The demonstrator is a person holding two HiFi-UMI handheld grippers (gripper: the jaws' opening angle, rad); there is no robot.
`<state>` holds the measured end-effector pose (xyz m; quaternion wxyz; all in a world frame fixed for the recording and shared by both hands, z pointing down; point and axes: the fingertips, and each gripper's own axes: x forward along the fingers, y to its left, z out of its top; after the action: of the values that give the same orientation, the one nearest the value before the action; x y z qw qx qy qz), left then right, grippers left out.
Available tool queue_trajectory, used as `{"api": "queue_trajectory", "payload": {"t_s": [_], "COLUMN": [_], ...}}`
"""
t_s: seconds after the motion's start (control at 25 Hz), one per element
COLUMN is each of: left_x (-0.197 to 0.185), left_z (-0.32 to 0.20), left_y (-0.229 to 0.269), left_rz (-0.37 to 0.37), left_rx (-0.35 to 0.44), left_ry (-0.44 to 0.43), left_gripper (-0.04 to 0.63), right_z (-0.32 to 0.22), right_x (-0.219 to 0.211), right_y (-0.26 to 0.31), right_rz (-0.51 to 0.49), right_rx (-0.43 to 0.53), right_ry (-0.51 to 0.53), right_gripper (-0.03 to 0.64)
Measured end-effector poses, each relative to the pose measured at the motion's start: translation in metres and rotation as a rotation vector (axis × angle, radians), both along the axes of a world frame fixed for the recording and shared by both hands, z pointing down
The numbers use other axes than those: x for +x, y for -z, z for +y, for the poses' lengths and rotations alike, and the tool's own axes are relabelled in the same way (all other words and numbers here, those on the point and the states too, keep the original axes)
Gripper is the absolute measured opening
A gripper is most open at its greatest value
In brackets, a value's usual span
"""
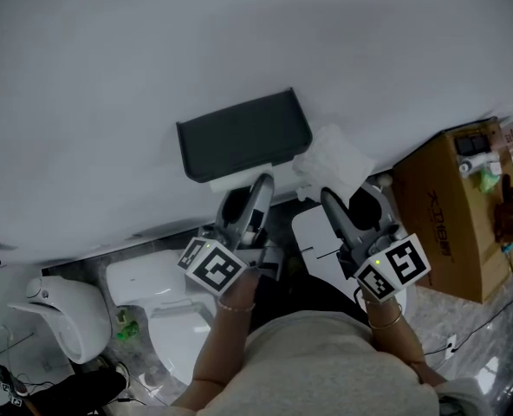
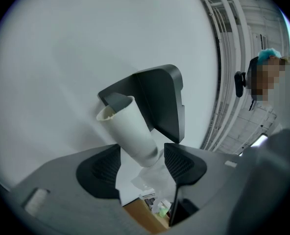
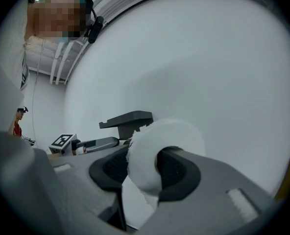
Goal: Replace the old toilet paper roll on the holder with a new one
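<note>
Changing a toilet paper roll at a wall-mounted holder. The dark grey holder (image 1: 243,137) is fixed to the white wall (image 1: 152,59) and both grippers point at it from below. The left gripper (image 1: 258,189) has its jaws spread wide. An empty white core tube (image 2: 130,129) lies tilted in the gap between them, its lower end level with the pads and its open upper end against the underside of the holder. The pads do not press on the tube, and the views do not show whether it still hangs on the holder. The right gripper (image 1: 326,196), just to the right of the holder, is clamped on the new toilet paper roll (image 1: 334,159). In the right gripper view, one pad appears seated in the roll's hollow and the other bears on its outer face. The roll is held near the holder but apart from it. A white toilet (image 1: 165,310) stands below at left, and a cardboard box (image 1: 447,224) stands at right.
</note>
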<state>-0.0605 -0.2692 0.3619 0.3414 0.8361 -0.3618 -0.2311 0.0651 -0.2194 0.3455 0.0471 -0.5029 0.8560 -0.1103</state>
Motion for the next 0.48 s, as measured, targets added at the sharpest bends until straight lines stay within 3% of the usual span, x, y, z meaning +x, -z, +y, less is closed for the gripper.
{"api": "queue_trajectory", "payload": {"t_s": [0.2, 0.4, 0.48], "left_x": [0.0019, 0.0054, 0.0088], "left_z": [-0.0024, -0.0032, -0.0023], "left_y": [0.0014, 0.0037, 0.0037], "left_rz": [0.014, 0.086, 0.081], "left_rx": [-0.005, -0.023, -0.016], "left_ry": [-0.014, -0.050, -0.073], "left_gripper": [0.262, 0.258, 0.196], "right_z": [-0.0009, -0.0017, -0.0023], "right_x": [-0.0020, -0.0020, -0.0016], "right_y": [-0.0005, -0.0027, -0.0020], "right_rz": [-0.004, 0.019, 0.022], "right_rx": [-0.001, -0.004, -0.001], "right_ry": [0.008, 0.007, 0.004], "right_gripper": [0.155, 0.155, 0.155]}}
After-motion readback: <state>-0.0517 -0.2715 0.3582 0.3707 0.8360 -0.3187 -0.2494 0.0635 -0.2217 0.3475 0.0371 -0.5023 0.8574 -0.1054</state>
